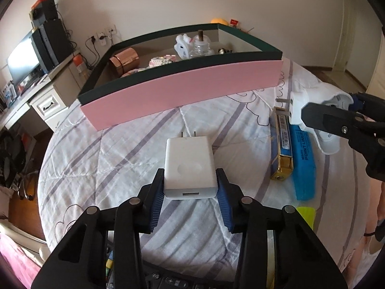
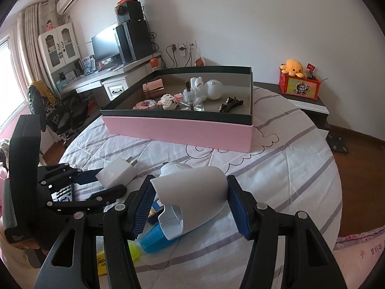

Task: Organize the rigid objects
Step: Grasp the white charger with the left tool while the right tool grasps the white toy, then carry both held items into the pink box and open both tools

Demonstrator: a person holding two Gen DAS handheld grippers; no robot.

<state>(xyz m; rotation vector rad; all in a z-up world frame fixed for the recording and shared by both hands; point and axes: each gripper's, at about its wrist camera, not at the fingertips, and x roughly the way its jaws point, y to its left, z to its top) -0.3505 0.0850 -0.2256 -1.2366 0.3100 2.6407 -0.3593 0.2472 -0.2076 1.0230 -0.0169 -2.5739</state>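
A white USB charger (image 1: 189, 161) lies on the striped quilt with its prongs toward the pink box (image 1: 182, 96). My left gripper (image 1: 190, 175) is shut on the charger, its blue pads against both sides. In the right wrist view this gripper (image 2: 105, 180) and the charger (image 2: 118, 173) show at the left. My right gripper (image 2: 190, 183) is shut on a white plug-in device (image 2: 192, 192), held above the quilt. The device (image 1: 298, 106) points its prongs left in the left wrist view. The pink box (image 2: 178, 127) holds a copper cylinder, block figures, a glass bottle, white figures and hair clips.
A blue marker case (image 1: 304, 163) and a gold battery pack (image 1: 282, 144) lie on the quilt under the right gripper, with a yellow item (image 1: 306, 214) nearer. A remote control (image 1: 173, 281) lies below the left gripper. A desk with a monitor (image 2: 105, 45) stands left of the bed.
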